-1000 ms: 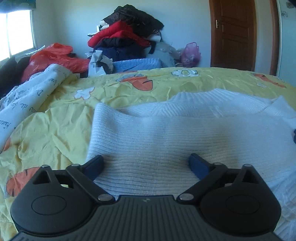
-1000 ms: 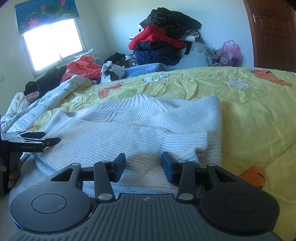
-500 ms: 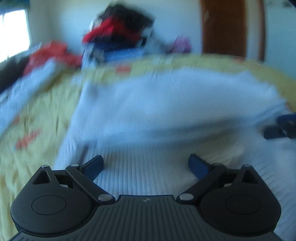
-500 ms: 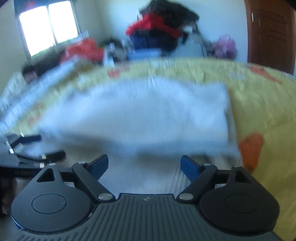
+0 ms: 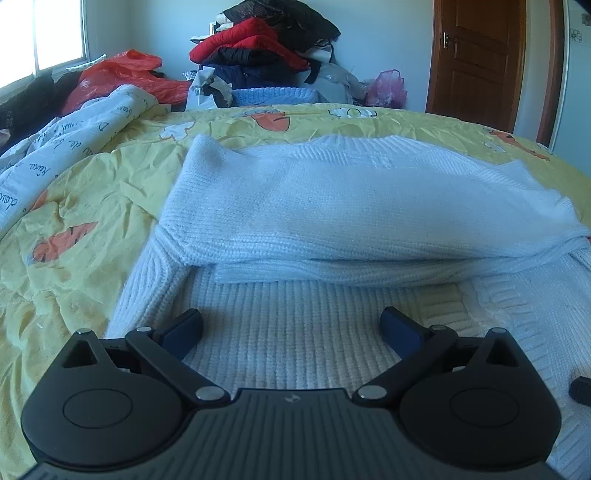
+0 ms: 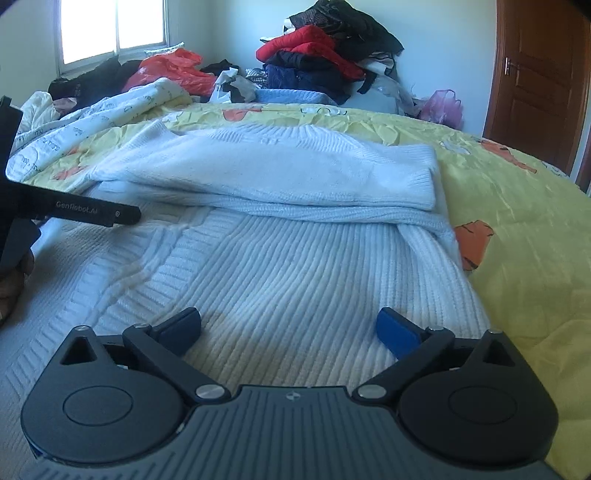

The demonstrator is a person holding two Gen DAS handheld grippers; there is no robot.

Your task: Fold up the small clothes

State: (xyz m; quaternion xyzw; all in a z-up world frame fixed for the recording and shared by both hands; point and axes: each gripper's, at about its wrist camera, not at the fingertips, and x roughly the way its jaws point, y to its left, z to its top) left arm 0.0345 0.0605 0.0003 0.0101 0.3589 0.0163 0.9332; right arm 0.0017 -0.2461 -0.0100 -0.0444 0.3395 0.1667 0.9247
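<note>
At the far left, by the window (image 6: 110, 26), a white quilt with printed writing (image 5: 74, 140) lies bunched along the left edge of the bed, with a red plastic bag (image 5: 122, 74) behind it. The yellow bedspread with carrot print (image 5: 74, 206) covers the bed.

The left gripper (image 5: 291, 328) hovers low over the near part of the white knitted sweater (image 5: 332, 206), its blue-padded jaws spread wide with nothing between them but the ribbed knit below (no pad presses on the cloth). In the right wrist view one of its black fingers (image 6: 92, 214) reaches in from the left edge over the sweater, with part of a hand (image 6: 11, 280) below it.

The sweater lies flat in the middle of the bedspread, its sleeves folded across its far part as a thick band from left to right; the ribbed body stretches toward the near edge.

The right gripper (image 6: 288, 328) hangs over the near right part of the sweater. Its jaws have just been opening and now stand wide apart, holding nothing.

Behind the bed, a heap of clothes (image 6: 325, 48) in red, black and navy is piled against the far wall, with a pink bag (image 6: 443, 103) to its right. At the far right stands a brown wooden door (image 6: 539, 74).
</note>
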